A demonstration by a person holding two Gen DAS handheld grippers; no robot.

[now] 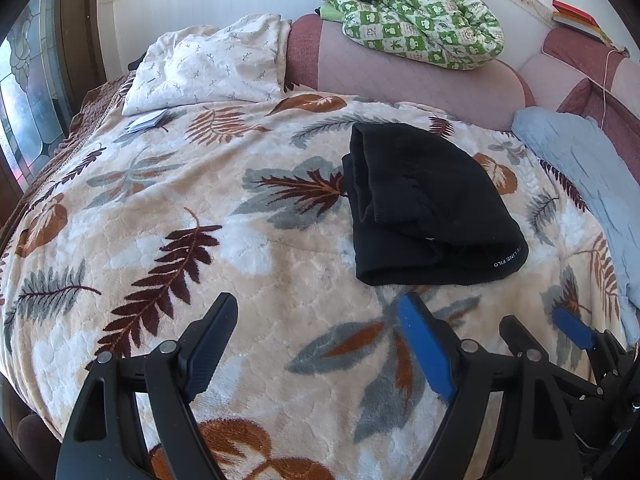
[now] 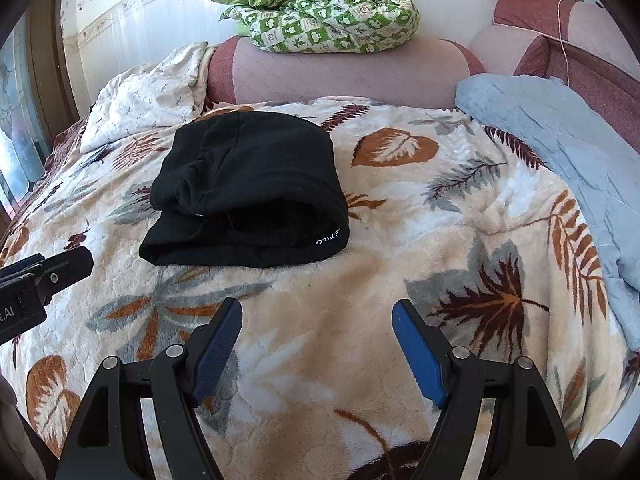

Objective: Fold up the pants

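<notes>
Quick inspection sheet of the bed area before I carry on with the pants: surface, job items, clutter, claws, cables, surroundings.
Surface: leaf-print blanket covers the bed.
Job's things: black pants lie folded in a compact bundle, untouched.
Clutter: white pillow, blue quilt, green checked duvet on the headboard, small booklet, books.
Claws: left claw and right claw open, empty, short of the pants.
Cables: thin cord hangs at the headboard.
Surroundings: window at left.

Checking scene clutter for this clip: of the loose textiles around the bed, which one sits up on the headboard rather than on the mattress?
The green-and-white checked quilt, bunched on the pink headboard. The black pants, white quilt and light blue blanket lie lower, on the bed.
</notes>
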